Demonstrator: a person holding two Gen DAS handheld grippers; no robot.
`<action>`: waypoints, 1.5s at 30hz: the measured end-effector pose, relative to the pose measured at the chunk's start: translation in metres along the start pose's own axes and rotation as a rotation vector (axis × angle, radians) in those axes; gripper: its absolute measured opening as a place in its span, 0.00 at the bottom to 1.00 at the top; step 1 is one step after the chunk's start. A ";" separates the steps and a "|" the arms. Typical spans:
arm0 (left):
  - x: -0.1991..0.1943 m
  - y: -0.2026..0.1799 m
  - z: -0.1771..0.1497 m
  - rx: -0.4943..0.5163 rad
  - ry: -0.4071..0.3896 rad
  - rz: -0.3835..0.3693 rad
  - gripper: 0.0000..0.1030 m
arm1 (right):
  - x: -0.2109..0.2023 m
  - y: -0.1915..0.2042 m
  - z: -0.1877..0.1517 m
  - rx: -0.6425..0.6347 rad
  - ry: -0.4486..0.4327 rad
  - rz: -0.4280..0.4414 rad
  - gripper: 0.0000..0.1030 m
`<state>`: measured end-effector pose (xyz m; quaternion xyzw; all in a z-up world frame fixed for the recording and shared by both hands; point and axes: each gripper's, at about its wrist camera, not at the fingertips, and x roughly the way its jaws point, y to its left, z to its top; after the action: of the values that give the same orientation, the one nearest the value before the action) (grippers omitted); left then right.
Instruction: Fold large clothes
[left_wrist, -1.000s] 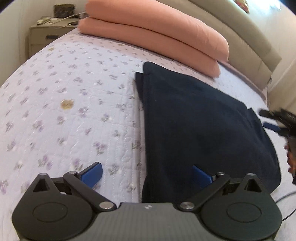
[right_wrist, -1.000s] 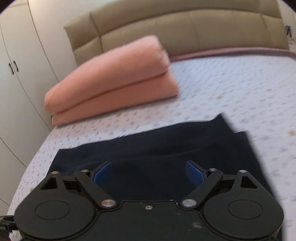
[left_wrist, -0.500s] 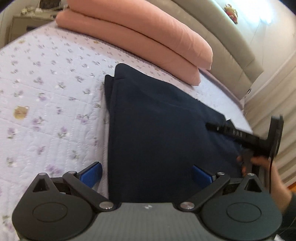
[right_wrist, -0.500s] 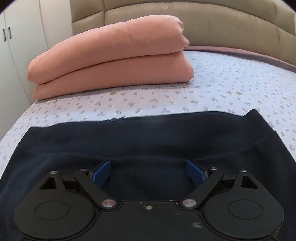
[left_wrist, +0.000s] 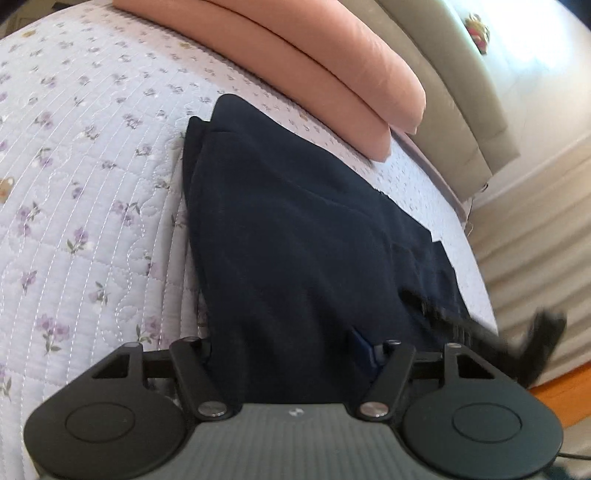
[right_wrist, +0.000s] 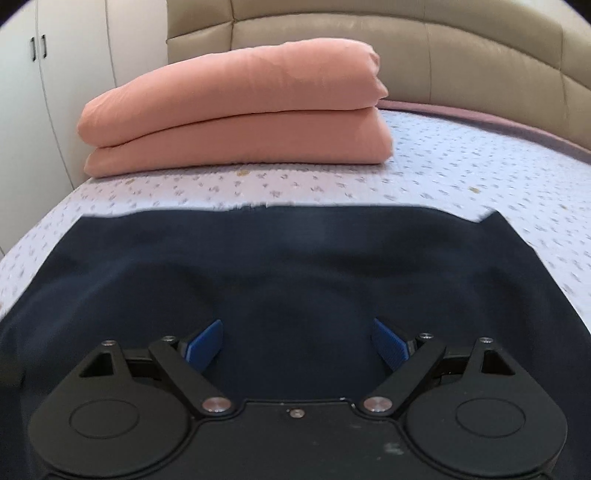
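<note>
Both claws stand wide open and grip nothing: the right claw (right_wrist: 295, 341) hovers over the near part of the garment (right_wrist: 295, 266), the left claw (left_wrist: 284, 350) straddles its near left edge. The dark garment lies flat on the bed (left_wrist: 81, 192), seemingly part-folded. Likely step: picking grasp points; next, each claw must close on an edge. A pink quilt (right_wrist: 236, 122) beyond limits room for folding forward.
</note>
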<state>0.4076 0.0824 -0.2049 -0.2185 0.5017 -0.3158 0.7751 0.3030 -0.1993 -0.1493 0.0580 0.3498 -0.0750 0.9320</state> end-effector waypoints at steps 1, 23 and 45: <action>0.001 0.001 0.000 -0.012 -0.003 0.000 0.67 | -0.008 -0.001 -0.009 -0.003 -0.013 -0.007 1.00; 0.014 -0.057 -0.001 -0.015 -0.063 0.061 0.28 | -0.106 -0.010 -0.126 -0.054 -0.096 -0.078 1.00; 0.053 -0.263 -0.012 0.185 -0.145 0.024 0.28 | -0.121 -0.030 -0.133 -0.156 -0.040 0.031 1.00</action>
<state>0.3413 -0.1408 -0.0709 -0.1623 0.4157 -0.3349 0.8299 0.1220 -0.1953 -0.1700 -0.0109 0.3350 -0.0344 0.9415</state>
